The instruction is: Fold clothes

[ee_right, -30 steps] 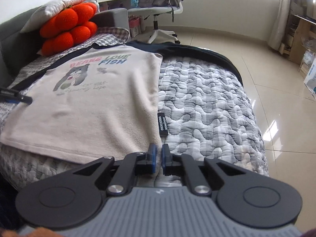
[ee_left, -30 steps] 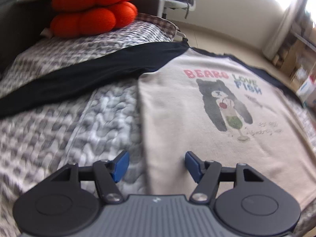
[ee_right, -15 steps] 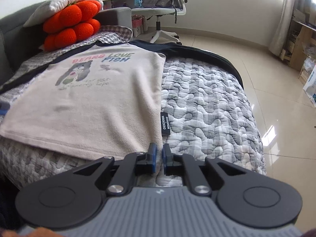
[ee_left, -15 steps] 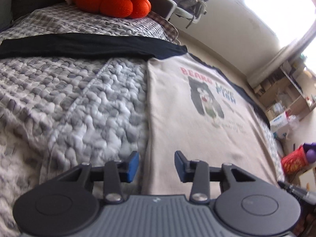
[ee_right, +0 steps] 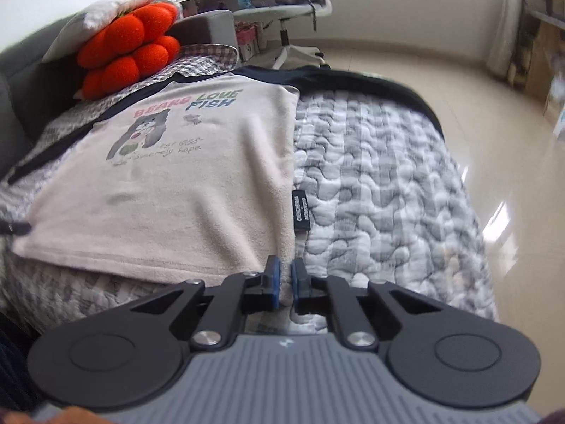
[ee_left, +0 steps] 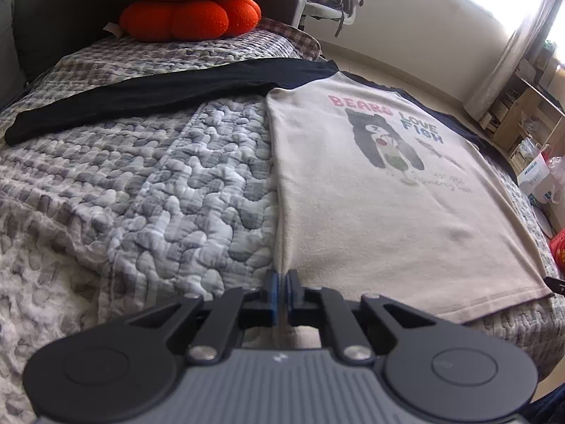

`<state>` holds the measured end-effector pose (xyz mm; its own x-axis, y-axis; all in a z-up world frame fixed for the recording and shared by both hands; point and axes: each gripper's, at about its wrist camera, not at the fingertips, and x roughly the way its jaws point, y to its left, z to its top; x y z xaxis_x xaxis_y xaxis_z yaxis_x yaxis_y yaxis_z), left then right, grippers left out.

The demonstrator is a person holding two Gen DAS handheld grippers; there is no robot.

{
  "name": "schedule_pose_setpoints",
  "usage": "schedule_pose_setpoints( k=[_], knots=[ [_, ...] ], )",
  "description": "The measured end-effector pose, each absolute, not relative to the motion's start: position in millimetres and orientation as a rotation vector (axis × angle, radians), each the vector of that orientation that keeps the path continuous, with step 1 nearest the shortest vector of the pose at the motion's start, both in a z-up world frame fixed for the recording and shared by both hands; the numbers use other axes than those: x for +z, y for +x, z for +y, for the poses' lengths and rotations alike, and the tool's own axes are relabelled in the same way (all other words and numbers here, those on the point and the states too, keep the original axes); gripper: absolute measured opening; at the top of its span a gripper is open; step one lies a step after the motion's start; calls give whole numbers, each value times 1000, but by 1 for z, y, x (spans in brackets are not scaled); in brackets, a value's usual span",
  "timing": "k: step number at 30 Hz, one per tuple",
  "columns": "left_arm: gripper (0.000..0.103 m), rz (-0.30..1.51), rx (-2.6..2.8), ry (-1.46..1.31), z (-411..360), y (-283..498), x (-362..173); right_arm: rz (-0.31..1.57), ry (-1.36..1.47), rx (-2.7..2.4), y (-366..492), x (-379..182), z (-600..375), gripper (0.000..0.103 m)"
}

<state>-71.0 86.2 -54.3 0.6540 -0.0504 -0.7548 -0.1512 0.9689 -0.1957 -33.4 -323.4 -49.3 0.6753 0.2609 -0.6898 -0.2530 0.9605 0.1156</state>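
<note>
In the left wrist view, the left claw (ee_left: 281,284) is pressed together on the near left side edge of the beige shirt (ee_left: 381,198), which lies flat, print up, on the grey quilted bed (ee_left: 148,190), its black sleeve (ee_left: 148,95) stretched toward the orange cushion (ee_left: 190,7). In the right wrist view, the right claw (ee_right: 284,279) pinches the shirt's (ee_right: 169,183) near right edge, just below its black label (ee_right: 301,210).

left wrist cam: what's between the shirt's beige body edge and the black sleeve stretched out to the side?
Only bare grey quilted bedspread between the shirt's beige edge and the black sleeve; the left wrist view shows it plainly.
</note>
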Motion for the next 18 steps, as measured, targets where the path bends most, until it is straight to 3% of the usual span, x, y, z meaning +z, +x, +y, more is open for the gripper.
schedule_pose_setpoints(
  k=[6, 12, 18],
  knots=[
    [4, 820, 59, -252, 92, -89, -30, 676, 86, 322, -50, -23, -338, 8],
    [5, 884, 88, -167, 80, -76, -55, 831, -8, 282, -35, -50, -326, 7],
    [9, 884, 95, -182, 83, -72, -54, 807, -34, 319, -38, -45, -323, 12]
  ],
)
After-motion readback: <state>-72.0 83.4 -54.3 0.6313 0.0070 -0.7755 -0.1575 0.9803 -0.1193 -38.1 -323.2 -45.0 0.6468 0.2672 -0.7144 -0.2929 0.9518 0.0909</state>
